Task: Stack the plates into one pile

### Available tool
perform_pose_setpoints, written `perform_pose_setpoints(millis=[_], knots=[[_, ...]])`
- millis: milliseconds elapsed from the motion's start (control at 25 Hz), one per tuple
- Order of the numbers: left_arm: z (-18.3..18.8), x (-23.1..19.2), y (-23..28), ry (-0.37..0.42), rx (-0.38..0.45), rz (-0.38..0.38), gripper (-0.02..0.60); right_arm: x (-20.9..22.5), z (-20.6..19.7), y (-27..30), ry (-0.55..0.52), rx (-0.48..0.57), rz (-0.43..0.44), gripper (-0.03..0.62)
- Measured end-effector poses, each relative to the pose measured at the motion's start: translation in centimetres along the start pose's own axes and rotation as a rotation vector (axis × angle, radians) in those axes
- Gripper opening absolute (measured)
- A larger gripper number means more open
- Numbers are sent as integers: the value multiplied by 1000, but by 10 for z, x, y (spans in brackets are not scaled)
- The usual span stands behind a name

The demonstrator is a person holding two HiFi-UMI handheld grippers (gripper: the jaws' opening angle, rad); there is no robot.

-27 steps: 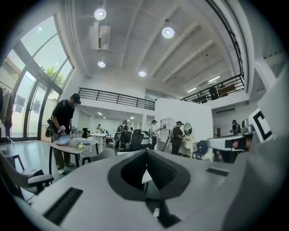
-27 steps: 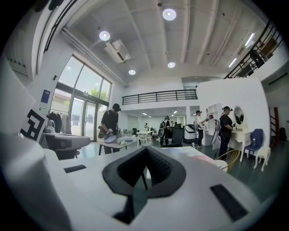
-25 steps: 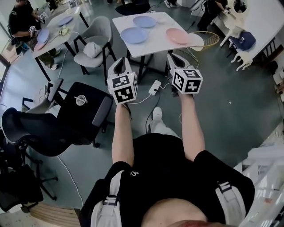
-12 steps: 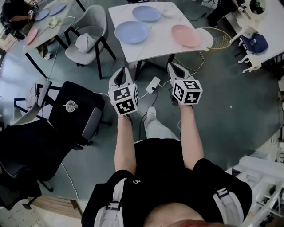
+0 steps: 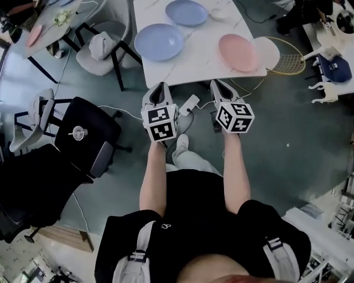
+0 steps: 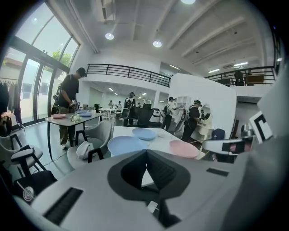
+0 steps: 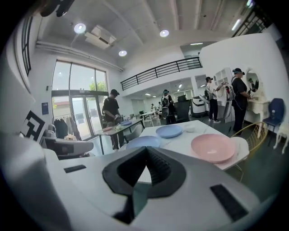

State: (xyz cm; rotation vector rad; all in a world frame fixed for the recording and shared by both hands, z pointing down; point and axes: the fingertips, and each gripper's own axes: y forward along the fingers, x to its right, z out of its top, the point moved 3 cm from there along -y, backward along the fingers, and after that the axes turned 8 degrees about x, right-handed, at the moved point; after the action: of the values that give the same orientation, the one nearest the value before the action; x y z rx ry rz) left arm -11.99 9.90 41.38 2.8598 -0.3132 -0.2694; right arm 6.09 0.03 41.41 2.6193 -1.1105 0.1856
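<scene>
- A white square-topped table [image 5: 188, 63] is seen at 12 o'clock from the person, well apart from both grippers. Three plates are spread across it, and none are piled yet.
- The nearer round light-blue plate [image 5: 159, 41] is placed toward 10 o'clock on the tabletop, close to the left edge. It could be pushed off that edge if it is nudged rather than gripped by its rim. It lies flat with its hollow side up and, being round, has no long axis.
- The round pink plate [image 5: 238, 52] is set at 3 o'clock, near the right edge, where the same slip is judged possible. It also lies flat, face up.
- The farther round light-blue plate [image 5: 187, 12] is found at 12 o'clock, also flat.
- The left gripper [image 5: 160, 87] and the right gripper [image 5: 217, 84] are both held with jaws closed together and nothing between them. A rim would be knocked rather than caught unless the jaws are parted first.
</scene>
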Motion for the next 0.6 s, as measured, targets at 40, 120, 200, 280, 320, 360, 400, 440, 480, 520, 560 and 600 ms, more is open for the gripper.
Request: perform_pose_setpoints(millis=[40,120,200,280,320,360,400,440,480,520,560,600], knots=[[6,3,5,17,3,-3,15,3,7,10,35,19,13,8],[18,2,12,45,7,-1,15,-4,18,29,101,56,67,8],[24,-4,14,46,1,24,15,-18,22,39,111,62,127,8],[30,-11,17,60,-1,54,15,-24,26,47,107,61,165,8],[33,-12,20,81,1,63,15,-23,28,49,114,68,174,8],[34,-12,22,103,5,69,15,-21,29,51,123,74,176,8],[35,-11,25,117,12,74,15,-18,27,51,128,76,174,8],[35,-9,28,122,22,81,15,-14,25,52,128,71,169,8],[35,-7,31,120,34,89,15,-10,22,52,123,63,163,8],[35,-4,34,117,41,92,15,-6,20,52,117,53,156,8],[33,-1,38,112,42,88,15,-3,19,51,111,44,149,8],[31,1,43,104,36,80,15,1,18,51,106,37,143,8]])
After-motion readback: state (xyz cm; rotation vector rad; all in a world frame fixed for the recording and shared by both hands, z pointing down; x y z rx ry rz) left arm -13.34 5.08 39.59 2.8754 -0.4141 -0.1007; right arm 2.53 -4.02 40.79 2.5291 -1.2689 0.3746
